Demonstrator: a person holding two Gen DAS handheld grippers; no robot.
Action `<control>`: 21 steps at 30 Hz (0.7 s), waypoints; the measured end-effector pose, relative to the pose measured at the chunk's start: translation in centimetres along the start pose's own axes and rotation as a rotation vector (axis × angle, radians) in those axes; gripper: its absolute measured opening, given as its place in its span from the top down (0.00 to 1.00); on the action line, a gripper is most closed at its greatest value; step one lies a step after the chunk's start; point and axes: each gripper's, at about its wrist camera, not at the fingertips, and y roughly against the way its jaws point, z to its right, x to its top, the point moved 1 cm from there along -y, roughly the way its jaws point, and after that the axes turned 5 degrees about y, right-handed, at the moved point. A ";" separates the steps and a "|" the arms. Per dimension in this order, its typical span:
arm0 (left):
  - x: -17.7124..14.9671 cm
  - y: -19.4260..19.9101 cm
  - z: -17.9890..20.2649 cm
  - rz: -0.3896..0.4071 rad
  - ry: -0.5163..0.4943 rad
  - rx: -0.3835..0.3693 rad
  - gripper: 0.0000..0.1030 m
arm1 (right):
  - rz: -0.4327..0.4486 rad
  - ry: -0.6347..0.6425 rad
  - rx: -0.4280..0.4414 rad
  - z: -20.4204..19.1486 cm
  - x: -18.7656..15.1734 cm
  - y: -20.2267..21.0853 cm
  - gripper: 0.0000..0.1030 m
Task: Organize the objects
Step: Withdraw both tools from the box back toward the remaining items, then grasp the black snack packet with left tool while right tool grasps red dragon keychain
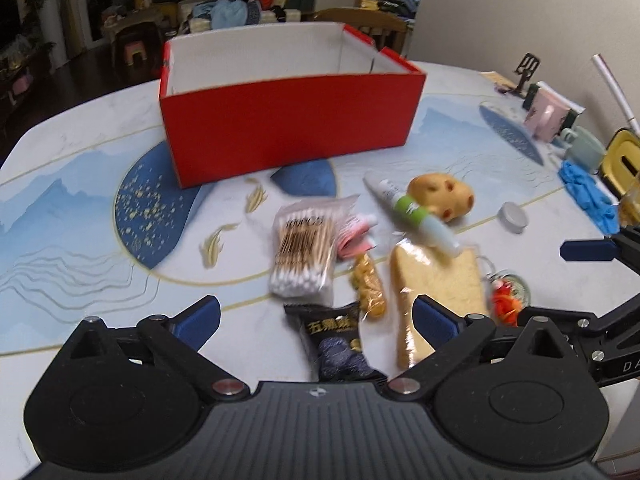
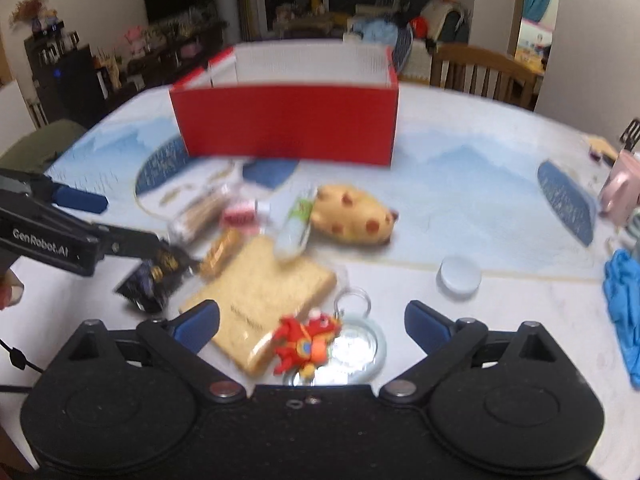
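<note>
An open red box (image 1: pixel 288 128) stands at the back of the table; it also shows in the right wrist view (image 2: pixel 288 120). In front of it lies a pile: a cotton swab pack (image 1: pixel 302 250), a white tube with a green band (image 1: pixel 412 212), a yellow spotted toy (image 1: pixel 442 194), a wrapped sponge (image 1: pixel 436 292), a black snack packet (image 1: pixel 336 340) and a small yellow snack bag (image 1: pixel 370 286). My left gripper (image 1: pixel 316 322) is open above the black packet. My right gripper (image 2: pixel 314 326) is open over a red figure keychain (image 2: pixel 306 340) and the sponge (image 2: pixel 260 300).
A small white lid (image 1: pixel 512 216) lies to the right of the pile. Blue gloves (image 1: pixel 588 194), a pink mug (image 1: pixel 546 114) and a green mug (image 1: pixel 584 150) stand along the right edge. A wooden chair (image 2: pixel 484 70) stands behind the table.
</note>
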 end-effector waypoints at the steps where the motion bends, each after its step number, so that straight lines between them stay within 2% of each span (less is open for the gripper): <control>1: -0.2 -0.2 0.0 -0.004 0.002 0.001 0.00 | -0.012 -0.006 0.002 0.1 -0.2 -0.3 0.08; 3: -0.6 -0.6 0.0 -0.005 0.001 0.005 0.00 | -0.031 -0.009 0.008 0.3 -0.5 -0.8 0.13; 10: -1.8 -2.4 0.1 -0.062 -0.027 0.043 0.00 | -0.060 -0.010 0.016 0.4 -1.1 -1.7 0.16; 14: -2.2 -3.4 -0.3 -0.095 -0.034 0.072 0.00 | -0.070 -0.032 0.039 0.6 -1.1 -1.9 0.22; 19: -2.2 -3.7 -0.4 -0.098 -0.031 0.074 0.00 | -0.070 -0.056 0.054 0.5 -1.1 -2.3 0.27; 21: -2.1 -3.8 -0.4 -0.097 -0.029 0.072 0.00 | -0.070 -0.061 0.063 0.4 -1.1 -2.3 0.32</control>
